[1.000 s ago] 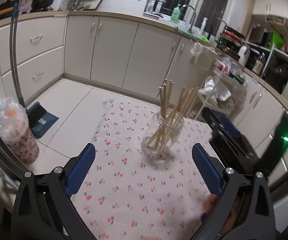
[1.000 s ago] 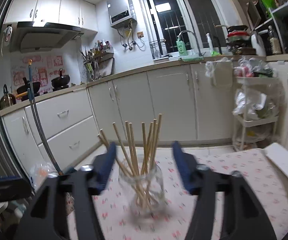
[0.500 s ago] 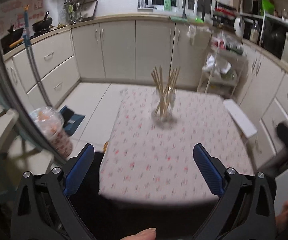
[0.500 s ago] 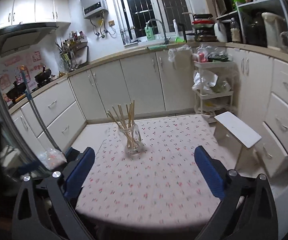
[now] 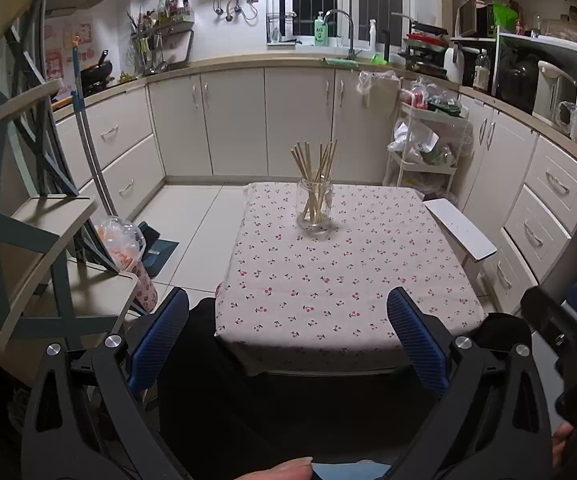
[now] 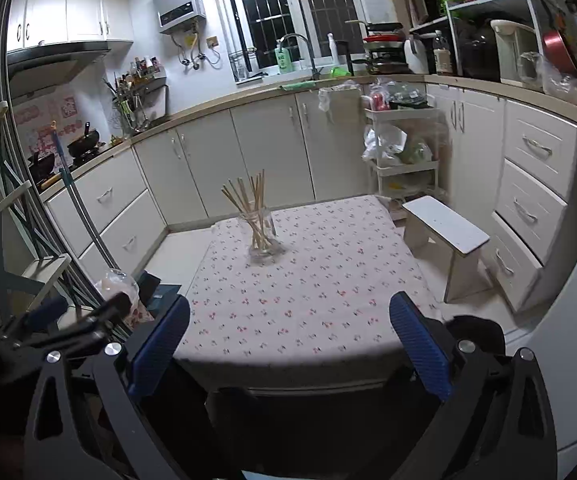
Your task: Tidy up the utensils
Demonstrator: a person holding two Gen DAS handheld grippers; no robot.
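A clear glass jar (image 5: 314, 208) (image 6: 259, 236) stands upright on the far half of a small table (image 5: 368, 280) (image 6: 328, 300) covered with a cherry-print cloth. Several wooden chopsticks (image 5: 315, 168) (image 6: 248, 204) lean inside it. My left gripper (image 5: 288, 340) is open and empty, held well back from the table's near edge. My right gripper (image 6: 288, 346) is also open wide with nothing between its blue pads (image 6: 420, 352), equally far from the jar. Each gripper shows at the other view's edge.
A white stool (image 5: 458, 228) (image 6: 446, 232) stands right of the table. Cream cabinets (image 5: 232, 120) run along the back and right walls. A storage trolley (image 5: 424, 148), a mop handle (image 5: 88, 152), a bagged bin (image 5: 128, 256) and a ladder shelf (image 5: 28, 220) stand around the floor.
Both grippers have pulled back and up from the jar, which now looks small and far. The right gripper's jaws, close around the jar before, widened and left it on the table.
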